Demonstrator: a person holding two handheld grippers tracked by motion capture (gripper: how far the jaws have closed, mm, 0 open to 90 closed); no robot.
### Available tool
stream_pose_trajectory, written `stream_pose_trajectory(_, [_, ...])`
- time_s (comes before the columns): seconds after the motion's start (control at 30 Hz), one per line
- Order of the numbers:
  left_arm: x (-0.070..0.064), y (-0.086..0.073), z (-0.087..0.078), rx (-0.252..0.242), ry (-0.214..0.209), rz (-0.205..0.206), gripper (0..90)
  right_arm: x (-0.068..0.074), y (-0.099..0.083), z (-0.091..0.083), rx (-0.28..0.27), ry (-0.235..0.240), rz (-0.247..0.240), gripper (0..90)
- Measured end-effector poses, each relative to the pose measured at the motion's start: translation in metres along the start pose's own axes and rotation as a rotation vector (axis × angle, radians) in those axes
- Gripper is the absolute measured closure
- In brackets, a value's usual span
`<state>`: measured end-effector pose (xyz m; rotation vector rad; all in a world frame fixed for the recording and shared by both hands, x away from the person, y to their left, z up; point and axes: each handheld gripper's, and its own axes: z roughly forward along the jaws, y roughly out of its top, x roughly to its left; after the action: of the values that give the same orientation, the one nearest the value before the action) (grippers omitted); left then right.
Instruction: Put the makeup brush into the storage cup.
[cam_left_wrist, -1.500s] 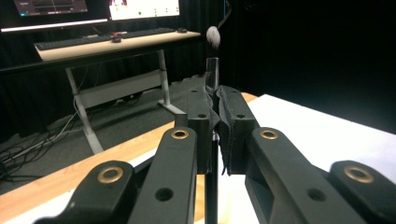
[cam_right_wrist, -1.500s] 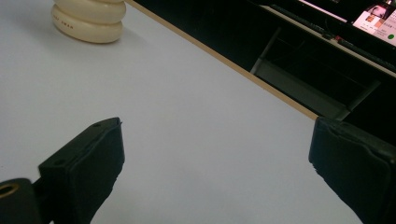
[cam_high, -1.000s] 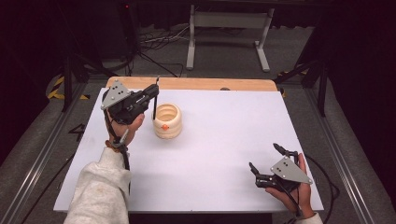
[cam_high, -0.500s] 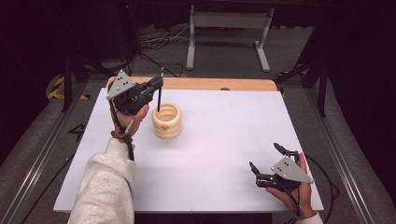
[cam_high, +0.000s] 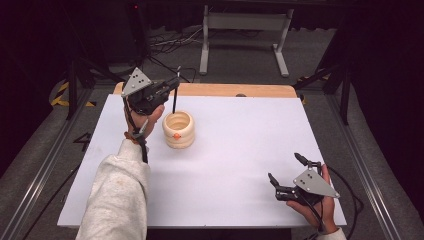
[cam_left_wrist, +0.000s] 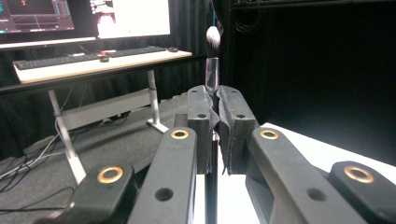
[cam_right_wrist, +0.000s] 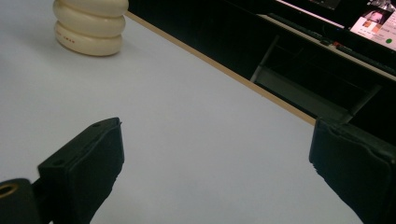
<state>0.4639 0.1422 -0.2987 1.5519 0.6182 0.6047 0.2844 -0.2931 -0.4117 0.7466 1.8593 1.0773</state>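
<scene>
Brush (cam_high: 174, 98) stands upright, clamped in left hand-held gripper (cam_high: 167, 90), held over far-left part of the counter (cam_high: 240, 150), just behind cream ribbed holder (cam_high: 178, 129). Left gripper view adds what high view can't: bristle tip (cam_left_wrist: 213, 39) up top, jaws tight on the ferrule. Right hand-held gripper (cam_high: 285, 175) rests near-right w/ jaws wide, nothing between; its own view shows the holder far off at top left.

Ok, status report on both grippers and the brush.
Left gripper shut on brush, bristles up, above the cream holder. Right gripper open, low over the table. Nothing in the way.
</scene>
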Motion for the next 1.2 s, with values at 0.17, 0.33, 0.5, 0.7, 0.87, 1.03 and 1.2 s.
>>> stream_pose_trajectory(0.17, [0.001, -0.002, 0.003, 0.005, 0.001, 0.001, 84.2, 0.0, 0.002, -0.005, -0.058, -0.008, 0.007, 3.7])
stream_pose_trajectory(0.33, [0.003, -0.006, 0.004, 0.002, 0.0, -0.002, 84.2, 0.0, 0.005, -0.011, -0.107, -0.004, 0.02, 3.3])
stream_pose_trajectory(0.5, [0.002, -0.013, 0.007, 0.015, 0.001, 0.002, 84.2, -0.001, 0.005, -0.011, -0.111, -0.009, 0.023, 3.3])
stream_pose_trajectory(0.7, [0.002, -0.023, 0.012, 0.027, 0.011, 0.005, 84.2, -0.001, 0.005, -0.011, -0.11, -0.011, 0.024, 3.3])
stream_pose_trajectory(0.87, [0.005, -0.04, 0.016, 0.036, 0.009, -0.022, 84.2, -0.001, 0.004, -0.011, -0.108, -0.013, 0.022, 3.3])
stream_pose_trajectory(1.03, [0.006, -0.054, 0.019, 0.052, 0.02, -0.043, 84.2, -0.002, 0.004, -0.012, -0.11, -0.011, 0.027, 3.4])
stream_pose_trajectory(1.2, [0.006, -0.066, 0.022, 0.068, 0.021, -0.046, 84.2, -0.001, 0.004, -0.011, -0.106, -0.013, 0.021, 3.4])
